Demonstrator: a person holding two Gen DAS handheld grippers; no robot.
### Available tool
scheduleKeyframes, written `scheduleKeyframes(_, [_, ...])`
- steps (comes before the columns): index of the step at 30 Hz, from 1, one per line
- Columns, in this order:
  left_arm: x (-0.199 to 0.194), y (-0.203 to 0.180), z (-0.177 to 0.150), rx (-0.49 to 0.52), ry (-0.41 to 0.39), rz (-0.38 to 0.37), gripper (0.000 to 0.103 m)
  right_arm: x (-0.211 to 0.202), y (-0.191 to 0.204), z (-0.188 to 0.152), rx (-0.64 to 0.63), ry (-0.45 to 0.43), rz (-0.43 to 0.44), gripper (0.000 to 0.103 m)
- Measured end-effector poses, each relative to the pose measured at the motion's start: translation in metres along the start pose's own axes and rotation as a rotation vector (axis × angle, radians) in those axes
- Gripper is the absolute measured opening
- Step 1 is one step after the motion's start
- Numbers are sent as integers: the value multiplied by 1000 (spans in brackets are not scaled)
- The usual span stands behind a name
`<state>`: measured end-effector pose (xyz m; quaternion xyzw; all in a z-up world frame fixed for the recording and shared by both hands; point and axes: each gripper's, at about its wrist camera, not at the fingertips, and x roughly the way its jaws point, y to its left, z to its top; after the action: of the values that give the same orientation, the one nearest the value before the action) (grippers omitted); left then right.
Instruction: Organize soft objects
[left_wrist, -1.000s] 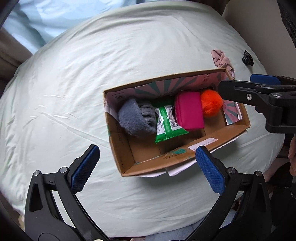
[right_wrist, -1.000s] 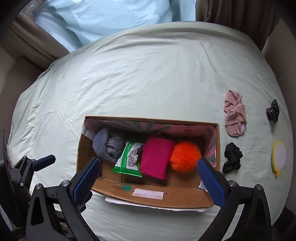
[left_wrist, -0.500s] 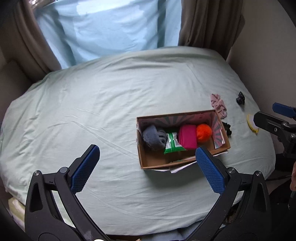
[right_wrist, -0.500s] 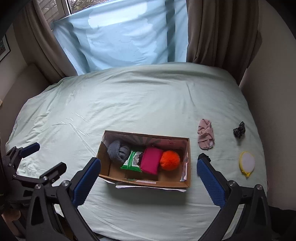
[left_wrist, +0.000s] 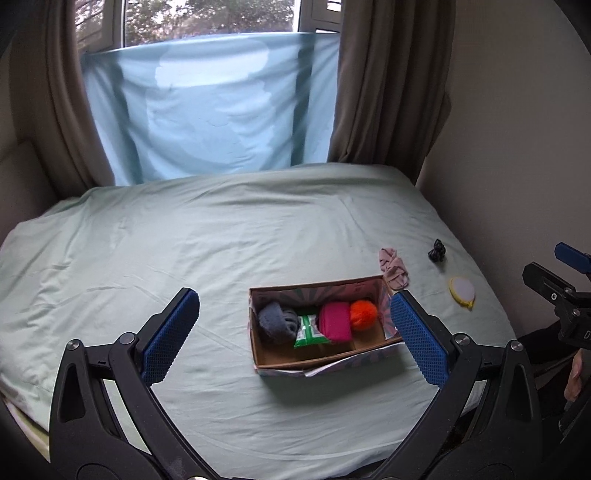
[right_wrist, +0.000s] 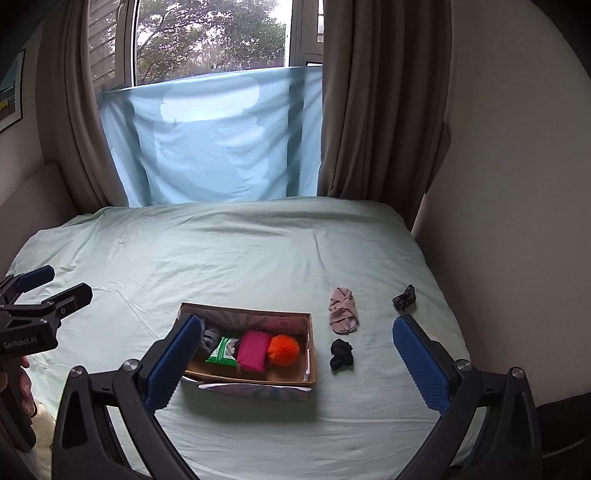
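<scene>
Cardboard box sat on the pale green bed sheet, toward the near right part of the bed, open at the top. Its near wall hid the lower part of the contents in both views. In the right wrist view the left fingertip pad covered the box's left end and most of the grey fuzzy item. The patterned lining on the far inner wall was too blurred to read.

Contents, left to right along the far side of the box: grey fuzzy item, green wipes packet, magenta pouch, orange pom-pom, each touching its neighbour. The near strip of the box floor showed bare cardboard.

Loose on the sheet, right of the box: pink cloth just beside the far right corner; black scrunchie nearer, hidden in the left wrist view behind that gripper's right finger; dark patterned scrunchie farther right; yellow-rimmed round pad, mostly hidden by the right finger in the right wrist view.

Left gripper was spread wide, holding nothing, above the near edge of the bed. Right gripper was likewise spread wide and empty.
</scene>
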<state>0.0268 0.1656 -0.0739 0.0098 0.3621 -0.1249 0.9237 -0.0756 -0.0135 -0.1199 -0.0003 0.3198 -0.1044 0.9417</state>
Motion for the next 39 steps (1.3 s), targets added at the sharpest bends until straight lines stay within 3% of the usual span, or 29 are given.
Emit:
scheduleKeyframes(7, [11, -36, 7, 49, -15, -51, 103, -14, -44, -8, 86, -34, -39, 103])
scheduleKeyframes(12, [25, -81, 10, 106, -19, -44, 103, -6, -92, -12, 127, -42, -70, 103])
scheduleKeyframes(18, [54, -143, 14, 62, -13, -62, 103, 15, -154, -12, 111, -41, -75, 103])
scheduleKeyframes(28, [150, -261, 1, 30, 27, -36, 103, 100, -253, -21, 63, 19, -37, 103])
scheduleKeyframes(33, [213, -308, -27, 10, 96, -36, 103, 159, -287, -37, 56, 61, -2, 103])
scheduleKeyframes(39, [290, -351, -71, -15, 163, -12, 103, 239, -314, -78, 21, 114, 36, 103])
